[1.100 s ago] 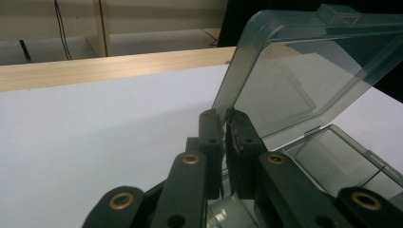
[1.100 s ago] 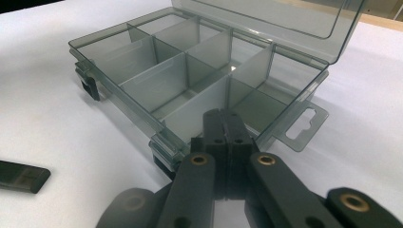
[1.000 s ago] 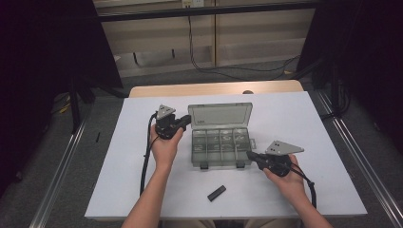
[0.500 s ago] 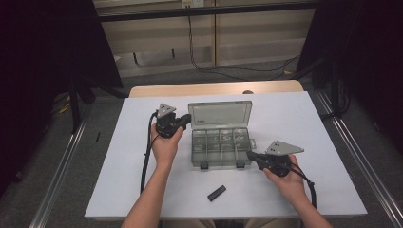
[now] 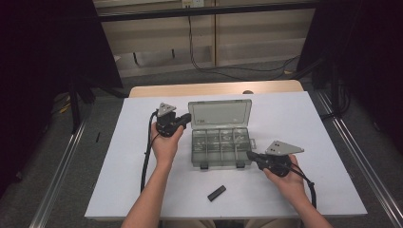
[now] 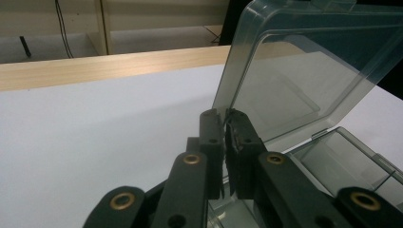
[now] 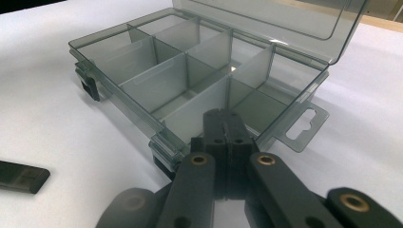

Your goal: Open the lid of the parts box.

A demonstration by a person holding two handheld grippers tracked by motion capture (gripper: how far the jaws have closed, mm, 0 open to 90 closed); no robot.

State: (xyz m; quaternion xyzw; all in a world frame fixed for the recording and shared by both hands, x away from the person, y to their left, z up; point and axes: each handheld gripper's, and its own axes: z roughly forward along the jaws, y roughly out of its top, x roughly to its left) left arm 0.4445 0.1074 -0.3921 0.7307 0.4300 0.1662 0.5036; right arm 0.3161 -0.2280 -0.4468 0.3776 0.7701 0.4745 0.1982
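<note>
A smoky clear plastic compartment box [image 5: 220,148] stands open in the middle of the white table [image 5: 294,114], its lid [image 5: 219,113] raised at the back. My left gripper [image 5: 187,117] is at the lid's left edge. In the left gripper view the jaws [image 6: 223,116] are shut on that edge of the lid [image 6: 294,71]. My right gripper [image 5: 249,155] is at the box's front right corner. Its jaws [image 7: 222,114] are shut with nothing between them, tips against the box's right wall [image 7: 266,85]. The compartments [image 7: 157,80] look empty.
A small black flat bar [image 5: 216,193] lies on the table in front of the box, also seen as the bar [image 7: 19,175] at the left of the right gripper view. A hang tab [image 7: 304,124] sticks out from the box's right side. A wooden strip [image 5: 214,88] runs along the far edge.
</note>
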